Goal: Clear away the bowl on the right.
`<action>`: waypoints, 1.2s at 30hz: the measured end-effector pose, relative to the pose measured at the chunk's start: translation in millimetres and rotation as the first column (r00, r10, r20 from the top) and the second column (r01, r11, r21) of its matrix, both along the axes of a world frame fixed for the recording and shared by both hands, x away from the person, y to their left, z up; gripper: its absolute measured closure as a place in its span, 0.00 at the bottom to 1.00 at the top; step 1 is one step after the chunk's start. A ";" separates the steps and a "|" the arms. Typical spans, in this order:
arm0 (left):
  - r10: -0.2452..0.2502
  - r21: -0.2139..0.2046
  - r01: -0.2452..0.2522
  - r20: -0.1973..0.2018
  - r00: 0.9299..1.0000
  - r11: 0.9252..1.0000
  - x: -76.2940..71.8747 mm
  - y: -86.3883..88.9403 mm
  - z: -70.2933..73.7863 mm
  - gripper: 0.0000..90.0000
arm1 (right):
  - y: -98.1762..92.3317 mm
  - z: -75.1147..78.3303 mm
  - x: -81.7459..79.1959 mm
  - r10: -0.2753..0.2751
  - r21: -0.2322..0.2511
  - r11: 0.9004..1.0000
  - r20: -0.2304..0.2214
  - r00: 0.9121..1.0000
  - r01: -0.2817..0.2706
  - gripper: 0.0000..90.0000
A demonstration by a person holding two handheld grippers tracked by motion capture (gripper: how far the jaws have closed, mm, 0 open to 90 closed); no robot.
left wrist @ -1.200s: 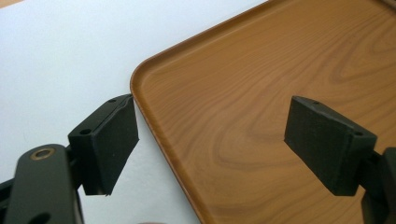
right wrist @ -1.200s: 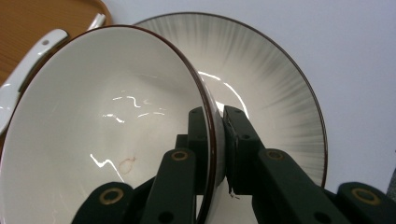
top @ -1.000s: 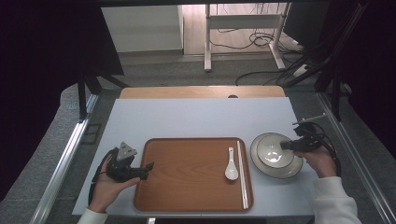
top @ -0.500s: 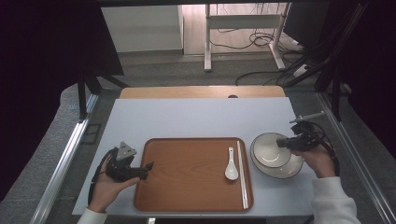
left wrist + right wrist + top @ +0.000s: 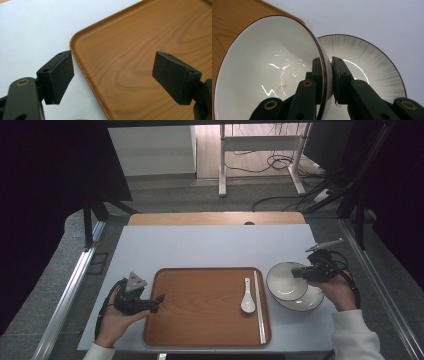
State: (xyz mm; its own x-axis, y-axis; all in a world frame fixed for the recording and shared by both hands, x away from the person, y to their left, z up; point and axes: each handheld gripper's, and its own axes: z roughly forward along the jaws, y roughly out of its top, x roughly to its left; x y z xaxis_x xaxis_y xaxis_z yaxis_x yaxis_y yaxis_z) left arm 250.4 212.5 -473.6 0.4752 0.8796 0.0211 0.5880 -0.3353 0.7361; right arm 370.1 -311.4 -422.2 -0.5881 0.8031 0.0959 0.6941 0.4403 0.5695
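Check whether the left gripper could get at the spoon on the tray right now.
Probably yes: the left gripper sits open at the tray edge, and bare tray lies between it and the spoon. Only the chopsticks lie beyond.

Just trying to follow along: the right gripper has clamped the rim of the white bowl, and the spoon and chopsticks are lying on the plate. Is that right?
Not quite. The right gripper does clamp the bowl by its rim, but the spoon and chopsticks lie on the wooden tray, not on the plate. The high view shows this.
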 end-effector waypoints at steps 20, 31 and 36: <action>-0.002 0.011 0.002 -0.008 1.000 1.000 1.1 -0.9 -3.2 0.19 | 18.7 4.6 -5.7 0.065 -0.023 0.998 0.018 0.998 -0.064 0.90; -0.004 0.015 0.004 -0.010 1.000 1.000 1.5 -2.3 -4.6 0.19 | 29.3 6.2 -8.8 0.094 -0.046 0.995 0.029 0.995 -0.092 0.89; -0.008 0.024 0.008 -0.011 1.000 1.000 1.6 -3.2 -5.3 0.19 | 35.1 7.9 -10.8 0.113 -0.056 0.992 0.034 0.993 -0.111 0.88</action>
State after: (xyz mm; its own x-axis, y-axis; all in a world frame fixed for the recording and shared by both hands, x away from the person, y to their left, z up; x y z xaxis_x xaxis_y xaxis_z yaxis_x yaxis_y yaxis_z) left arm 252.0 209.3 -478.9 0.4824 0.8752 0.0366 0.5933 -0.3572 0.7214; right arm 359.4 -276.3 -414.3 -0.6769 0.7354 0.0307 0.6177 0.5450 0.5669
